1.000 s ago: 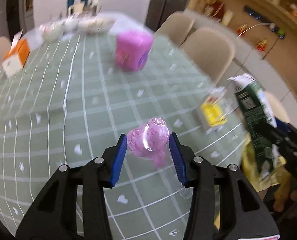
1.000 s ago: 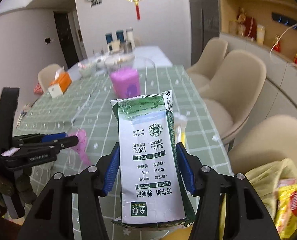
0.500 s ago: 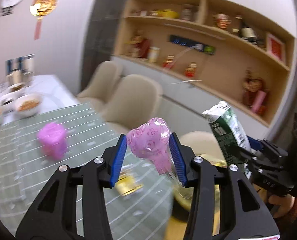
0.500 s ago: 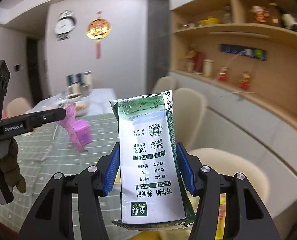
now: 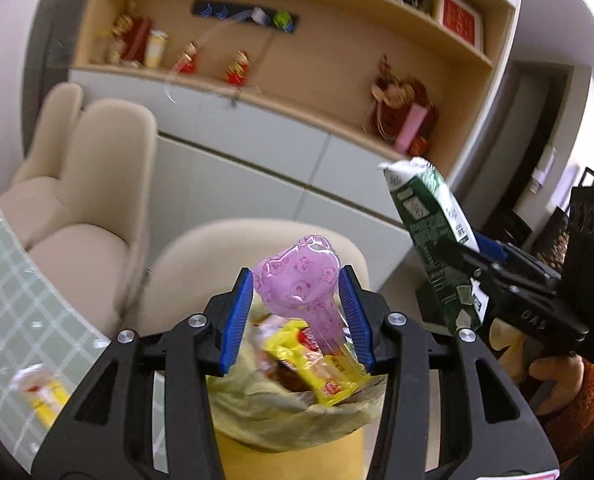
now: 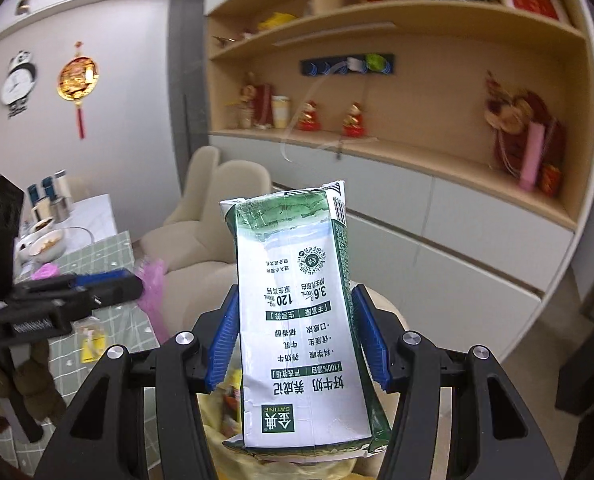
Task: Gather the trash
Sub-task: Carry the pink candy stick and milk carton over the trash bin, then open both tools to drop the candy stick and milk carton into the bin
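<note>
Both pieces of trash held over the bag, drop not yet made

Pink wrapper (image 5: 297, 284) pinched in the left gripper (image 5: 297, 316), milk carton (image 6: 301, 316) clamped in the right gripper (image 6: 297, 332), both above the yellow trash bag (image 5: 273, 404) with wrappers already inside; left view shows that fill, right view shows a yellow packet (image 6: 91, 338) left on the table (image 6: 97, 252)

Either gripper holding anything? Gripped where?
Left gripper pinches the pink wrapper across its puffy top. Right gripper clamps the milk carton by its sides, mid-body.
</note>
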Demonstrator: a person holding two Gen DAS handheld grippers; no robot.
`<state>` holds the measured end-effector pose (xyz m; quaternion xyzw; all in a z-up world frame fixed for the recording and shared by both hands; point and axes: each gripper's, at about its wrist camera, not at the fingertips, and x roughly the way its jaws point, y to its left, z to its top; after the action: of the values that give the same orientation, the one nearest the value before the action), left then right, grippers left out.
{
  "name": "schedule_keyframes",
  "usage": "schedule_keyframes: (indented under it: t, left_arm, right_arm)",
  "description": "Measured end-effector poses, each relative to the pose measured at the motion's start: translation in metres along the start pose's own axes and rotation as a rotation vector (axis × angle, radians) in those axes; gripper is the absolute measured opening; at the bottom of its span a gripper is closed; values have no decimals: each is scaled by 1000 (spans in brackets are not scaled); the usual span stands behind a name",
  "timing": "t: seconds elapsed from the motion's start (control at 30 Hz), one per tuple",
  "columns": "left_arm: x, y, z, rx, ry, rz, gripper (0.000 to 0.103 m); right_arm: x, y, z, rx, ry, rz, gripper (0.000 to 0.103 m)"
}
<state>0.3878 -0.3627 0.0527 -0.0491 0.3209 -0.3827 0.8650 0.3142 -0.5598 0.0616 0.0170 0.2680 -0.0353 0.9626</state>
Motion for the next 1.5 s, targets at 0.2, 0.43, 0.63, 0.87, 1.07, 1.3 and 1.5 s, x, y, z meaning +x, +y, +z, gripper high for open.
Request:
schedule_keyframes:
  t: [0.2, 0.43, 0.63, 0.87, 1.07, 1.3, 1.5]
  left_arm:
    - [82, -2, -18, -25, 156, -39, 42]
    - [131, 6, -37, -66, 290, -58, 51]
    - [96, 21, -34, -93, 226, -28, 56]
    - [39, 48, -34, -157, 151, 60, 56]
    - [-17, 81, -49, -272, 114, 162, 56]
    - [-94, 93, -79, -307, 78, 301, 56]
    - [-127, 88, -107, -286, 58, 405, 60]
  right_arm:
    - [26, -17, -12, 4, 59, -32, 52]
    - [51, -29, -31, 25, 128, -21, 52]
    - [81, -23, -45, 76, 204, 73, 52]
    - [136, 12, -76, 68, 367, 205, 51]
    - [162, 20, -106, 29, 502, 191, 50]
    - [166, 28, -113, 4, 525, 130, 49]
    - [137, 26, -108, 82, 439, 111, 65]
